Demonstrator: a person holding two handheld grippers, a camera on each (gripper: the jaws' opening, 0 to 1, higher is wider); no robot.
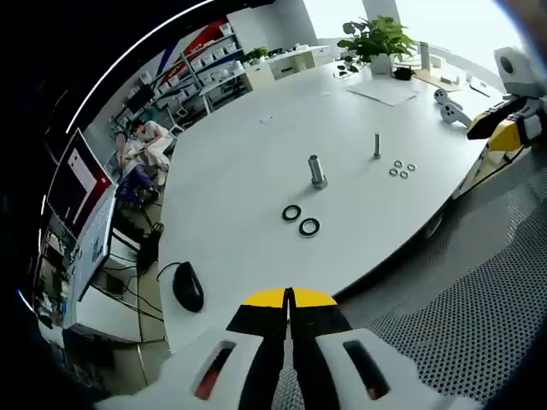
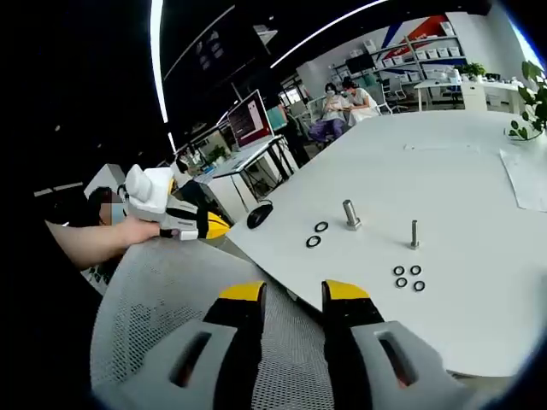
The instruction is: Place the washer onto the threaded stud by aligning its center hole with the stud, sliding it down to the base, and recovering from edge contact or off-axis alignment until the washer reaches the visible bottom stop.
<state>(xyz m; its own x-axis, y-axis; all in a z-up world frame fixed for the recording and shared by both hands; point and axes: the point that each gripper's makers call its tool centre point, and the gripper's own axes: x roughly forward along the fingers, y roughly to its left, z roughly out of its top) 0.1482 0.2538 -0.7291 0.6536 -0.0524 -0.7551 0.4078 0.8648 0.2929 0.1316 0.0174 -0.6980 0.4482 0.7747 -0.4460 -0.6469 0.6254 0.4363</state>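
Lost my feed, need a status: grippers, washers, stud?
Left gripper shut, empty. Right gripper open, empty. Both off the table. Small washers loose beside thin stud, none threaded. Nothing in the way.

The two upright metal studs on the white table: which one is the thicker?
The thick silver stud beside the two large black rings is thicker; the thin stud stands by the small washers.

Bright daylight, window glare, fisheye-warped edges, sharp centre.
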